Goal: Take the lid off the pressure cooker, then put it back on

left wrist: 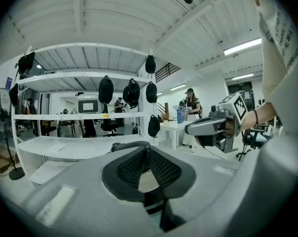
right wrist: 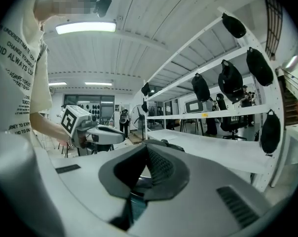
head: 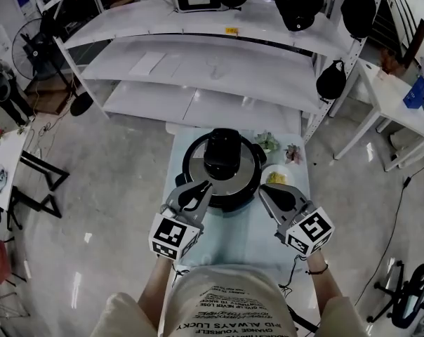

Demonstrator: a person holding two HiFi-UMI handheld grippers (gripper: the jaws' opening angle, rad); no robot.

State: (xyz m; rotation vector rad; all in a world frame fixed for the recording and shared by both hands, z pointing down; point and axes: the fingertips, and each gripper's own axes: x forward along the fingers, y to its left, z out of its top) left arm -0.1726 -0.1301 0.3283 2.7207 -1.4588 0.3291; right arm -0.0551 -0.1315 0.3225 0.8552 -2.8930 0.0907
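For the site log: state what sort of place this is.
Probably a lab or workshop, not a home kitchen: white open shelving hung with dark caps, a standing fan, and the pressure cooker on a narrow table.

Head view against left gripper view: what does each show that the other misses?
Only the head view: the pressure cooker seen whole, lid on, the table under it and a bowl of yellow food beside it. Only the left gripper view: the left gripper close up, shut on nothing, and people far back. Both: the right gripper and the white shelf unit.
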